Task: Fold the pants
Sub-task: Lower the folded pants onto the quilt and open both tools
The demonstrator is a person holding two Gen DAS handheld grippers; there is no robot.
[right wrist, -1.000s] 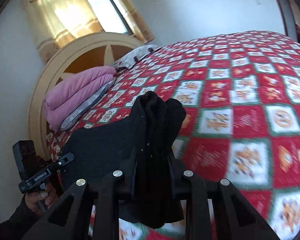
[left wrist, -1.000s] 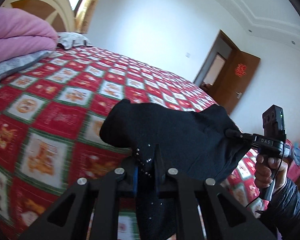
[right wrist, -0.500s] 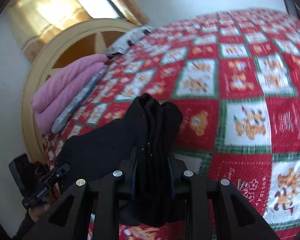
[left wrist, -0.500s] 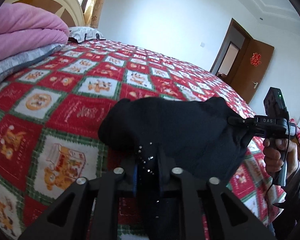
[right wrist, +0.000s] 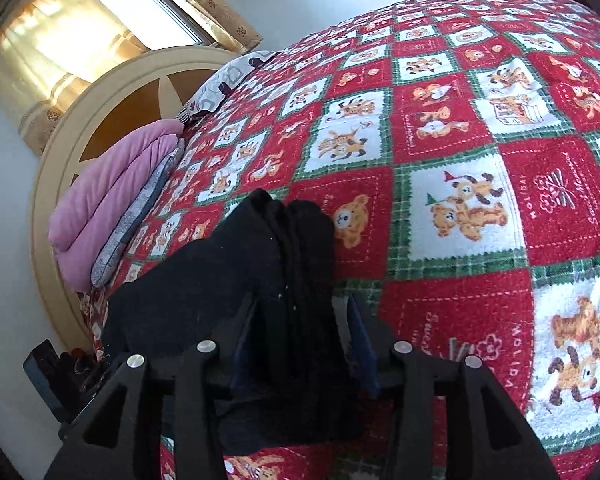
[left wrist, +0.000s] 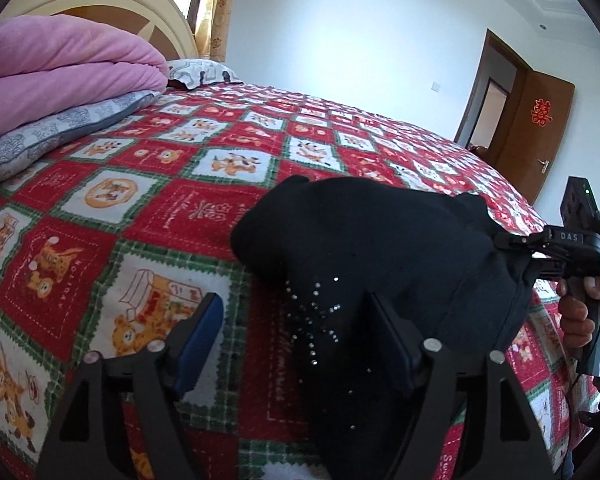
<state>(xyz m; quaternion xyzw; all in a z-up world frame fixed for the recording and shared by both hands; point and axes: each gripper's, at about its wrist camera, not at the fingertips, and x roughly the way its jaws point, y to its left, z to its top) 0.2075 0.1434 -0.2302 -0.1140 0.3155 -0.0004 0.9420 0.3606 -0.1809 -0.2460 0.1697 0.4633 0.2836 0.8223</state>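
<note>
Lying bunched on plush red-green patchwork bedspread (left wrist: 148, 216), black knit pants (left wrist: 380, 248), soft, rhinestone-dotted, fill 5 o'clock of left view. Left gripper (left wrist: 296, 320) jaws wide, just been opening; blue pads clear of cloth, pants edge between them, no longer pinched as before. Right gripper (right wrist: 300, 316) jaws half-spread, just been opening; folded pants stack between pads, left pad's contact unclear. Pink quilt (left wrist: 60, 68) at 10 o'clock.

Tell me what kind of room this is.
A bedroom, most likely: a bed with a red quilt, a headboard with a pink blanket folded against it, and a door.
</note>
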